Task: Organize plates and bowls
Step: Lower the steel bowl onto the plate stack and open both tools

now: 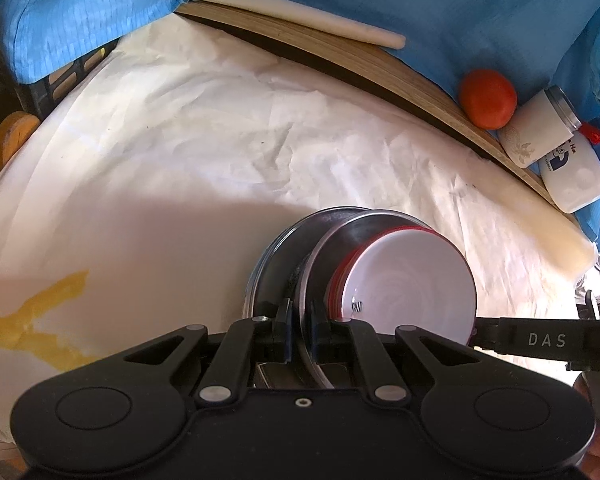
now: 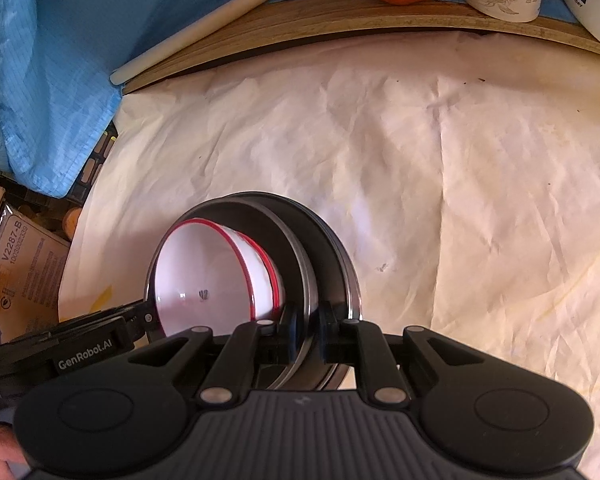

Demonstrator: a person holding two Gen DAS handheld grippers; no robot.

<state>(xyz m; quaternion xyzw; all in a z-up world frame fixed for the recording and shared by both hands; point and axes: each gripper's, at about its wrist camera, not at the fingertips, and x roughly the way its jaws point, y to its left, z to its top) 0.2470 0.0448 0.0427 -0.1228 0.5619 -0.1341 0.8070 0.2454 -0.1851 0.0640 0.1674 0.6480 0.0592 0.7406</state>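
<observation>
STEP: I carry the nested stack two-handed | left gripper (image 1: 300,330) clamped on steel bowl (image 1: 324,240) rim — right gripper (image 2: 307,330) likewise | red-rimmed white bowl (image 2: 204,276) inside, near centre over white paper (image 1: 220,140) | NEXT: lower level — then release | far: tomato (image 1: 488,98), jar (image 1: 540,132).
</observation>
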